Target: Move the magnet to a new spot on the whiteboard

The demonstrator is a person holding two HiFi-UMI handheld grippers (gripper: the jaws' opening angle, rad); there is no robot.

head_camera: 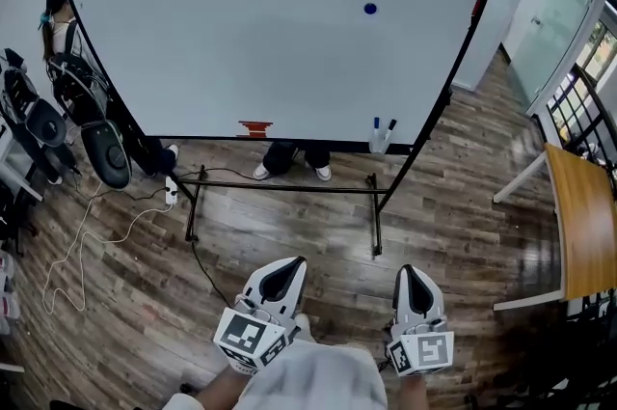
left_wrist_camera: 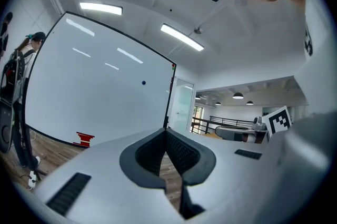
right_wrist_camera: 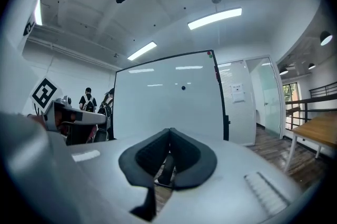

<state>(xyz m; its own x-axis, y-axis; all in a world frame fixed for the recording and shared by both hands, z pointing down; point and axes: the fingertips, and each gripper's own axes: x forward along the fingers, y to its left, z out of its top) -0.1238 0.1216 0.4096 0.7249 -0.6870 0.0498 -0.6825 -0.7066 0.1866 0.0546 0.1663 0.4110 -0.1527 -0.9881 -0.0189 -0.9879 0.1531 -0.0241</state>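
Your left gripper [head_camera: 287, 268] and right gripper [head_camera: 409, 278] hold their jaws closed on nothing, well apart from the large white whiteboard [head_camera: 241, 32]. The small round blue magnet [head_camera: 370, 9] sits high on its right side.

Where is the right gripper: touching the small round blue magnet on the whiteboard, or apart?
Apart. Head view: the right gripper sits far below the small round blue magnet, with wooden floor between them.
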